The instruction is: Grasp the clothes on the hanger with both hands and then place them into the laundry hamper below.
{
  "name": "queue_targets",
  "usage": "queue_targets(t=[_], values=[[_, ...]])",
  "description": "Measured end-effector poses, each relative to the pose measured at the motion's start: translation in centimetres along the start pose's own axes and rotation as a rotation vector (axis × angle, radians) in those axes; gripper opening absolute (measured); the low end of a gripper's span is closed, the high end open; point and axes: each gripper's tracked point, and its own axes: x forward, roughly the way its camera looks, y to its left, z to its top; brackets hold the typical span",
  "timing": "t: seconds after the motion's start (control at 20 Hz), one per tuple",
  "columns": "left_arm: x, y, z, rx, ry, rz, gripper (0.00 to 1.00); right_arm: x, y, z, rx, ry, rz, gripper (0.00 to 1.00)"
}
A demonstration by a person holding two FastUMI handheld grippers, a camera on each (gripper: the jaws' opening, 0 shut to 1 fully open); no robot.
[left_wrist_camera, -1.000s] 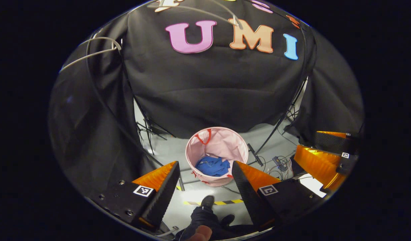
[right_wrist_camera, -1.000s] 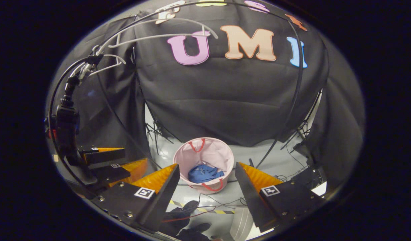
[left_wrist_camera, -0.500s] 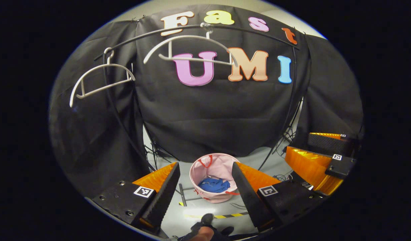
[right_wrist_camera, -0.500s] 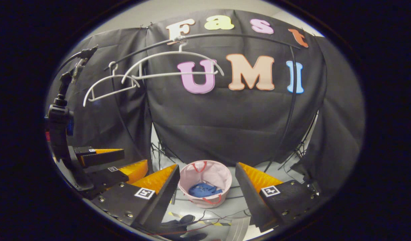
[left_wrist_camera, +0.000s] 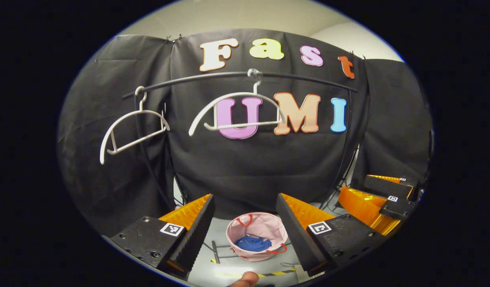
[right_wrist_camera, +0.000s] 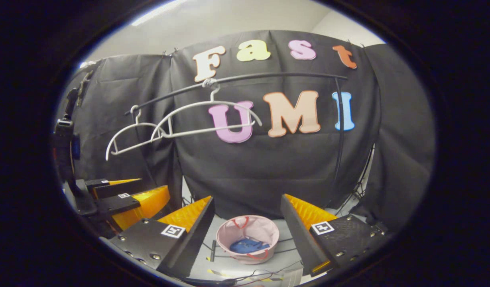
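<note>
In the left gripper view the left tongs [left_wrist_camera: 245, 223] are held level, facing the booth's back wall, fingers spread wide and holding nothing; a fingertip [left_wrist_camera: 245, 280] of the person's hand pokes in at the bottom edge, the rest cut off. Off to its right the right tongs [left_wrist_camera: 382, 197] float at about the same height, seen side-on, only partly in frame, their two fingers apart with nothing between them. The right gripper view shows its own right tongs [right_wrist_camera: 246, 229] equally wide and empty, with the left tongs [right_wrist_camera: 121, 197] at its left, parted too, and the handle above them dim against the dark edge. Between and beyond the fingers, down on the floor, stands the pink hamper [left_wrist_camera: 277, 233] with red handles; the blue clothes [left_wrist_camera: 252, 243] lie crumpled inside it, part hidden by the near rim. Striped tape [left_wrist_camera: 264, 274] and cables cross the floor in front, hard to make out. Farther back and higher, two white hangers [left_wrist_camera: 237, 111] hang bare on a black rail [left_wrist_camera: 308, 79] before the black cloth, the left hanger [left_wrist_camera: 129, 131] tilted
</note>
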Motion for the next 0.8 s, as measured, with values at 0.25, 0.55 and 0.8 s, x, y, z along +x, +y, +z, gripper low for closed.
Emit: queue_targets(t=[0.25, 0.55, 0.8], values=[[-0.3, 1.7, 3.7, 0.012, -0.11, 0.01, 0.99, 0.4, -1.0, 4.0, -0.016, -0.132, -0.057, 0.99], [0.0, 5.2, 5.0, 0.043, -0.233, 0.038, 0.98, 1.6, -2.6, 5.6, -0.008, -0.189, -0.134, 1.0], [0.5, 5.4, 2.9, 0.052, -0.224, -0.004, 0.99, 2.0, -3.3, 5.3, -0.068, -0.208, -0.168, 1.0]])
